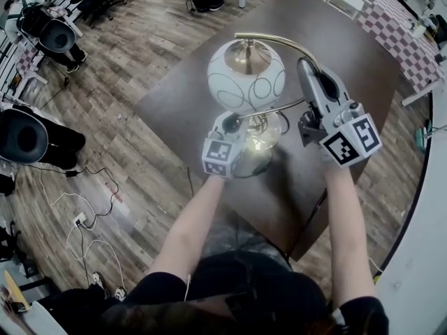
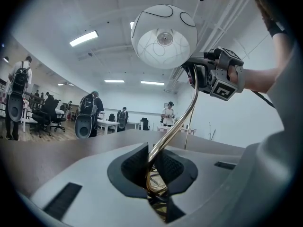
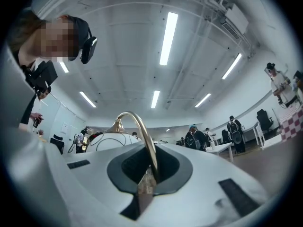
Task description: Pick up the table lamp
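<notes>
Lamp [image 1: 246,72] stem [image 1: 279,42] clamped by left gripper [image 1: 234,122] low, right gripper [image 1: 305,67] high | base [image 1: 260,144] near table [image 1: 335,33] edge | open floor [image 1: 140,180] beyond

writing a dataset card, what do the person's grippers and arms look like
Both the left gripper and right gripper have pale grey shells with black pads, each carrying a white cube of black square markers. Short dark sleeves.

**Where everything sits**

The table lamp [image 1: 246,75] stands on the table [image 1: 307,19], ahead of me; my left gripper [image 1: 236,123] is low on the stem [image 2: 188,112], nearer me than the shade [image 2: 164,36], with the stem between its jaws; my right gripper [image 1: 305,65] is further right and higher, on the stem's arch beside the shade; cables [image 1: 84,208] lie on the floor left of the table.
</notes>
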The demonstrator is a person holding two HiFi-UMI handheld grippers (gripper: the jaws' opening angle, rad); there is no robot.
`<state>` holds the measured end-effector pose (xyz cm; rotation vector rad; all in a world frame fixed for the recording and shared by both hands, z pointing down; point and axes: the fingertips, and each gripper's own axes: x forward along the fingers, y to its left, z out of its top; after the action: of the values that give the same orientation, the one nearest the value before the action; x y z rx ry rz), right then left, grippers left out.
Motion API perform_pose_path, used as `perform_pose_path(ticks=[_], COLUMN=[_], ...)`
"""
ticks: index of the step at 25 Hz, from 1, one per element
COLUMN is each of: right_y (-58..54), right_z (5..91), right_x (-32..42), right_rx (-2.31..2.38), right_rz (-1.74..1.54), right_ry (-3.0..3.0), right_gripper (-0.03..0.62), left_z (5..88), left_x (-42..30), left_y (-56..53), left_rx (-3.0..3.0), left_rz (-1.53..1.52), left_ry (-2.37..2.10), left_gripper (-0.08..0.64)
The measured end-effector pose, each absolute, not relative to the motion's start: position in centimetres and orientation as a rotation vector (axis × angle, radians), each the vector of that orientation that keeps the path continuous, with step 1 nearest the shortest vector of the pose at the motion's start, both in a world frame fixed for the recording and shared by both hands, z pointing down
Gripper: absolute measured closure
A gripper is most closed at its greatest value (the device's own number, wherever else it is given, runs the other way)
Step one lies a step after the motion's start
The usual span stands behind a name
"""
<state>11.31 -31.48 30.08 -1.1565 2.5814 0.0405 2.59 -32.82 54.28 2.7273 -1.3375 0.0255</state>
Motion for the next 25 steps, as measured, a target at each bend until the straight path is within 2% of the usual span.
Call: perform_pose_path(ticks=[25], right_y=[-29.3], right_z=[25.9], right_x=[11.5], right_rx=[-1.099], right_rz=[0.07], right_ry=[2.567], right_gripper=[0.592], left_z=[51.0], left_x=[3.0], left_y=[-31.8], left_rx=[2.721], left_rz=[0.021], left_ry=[-1.38], left_gripper=[0.514])
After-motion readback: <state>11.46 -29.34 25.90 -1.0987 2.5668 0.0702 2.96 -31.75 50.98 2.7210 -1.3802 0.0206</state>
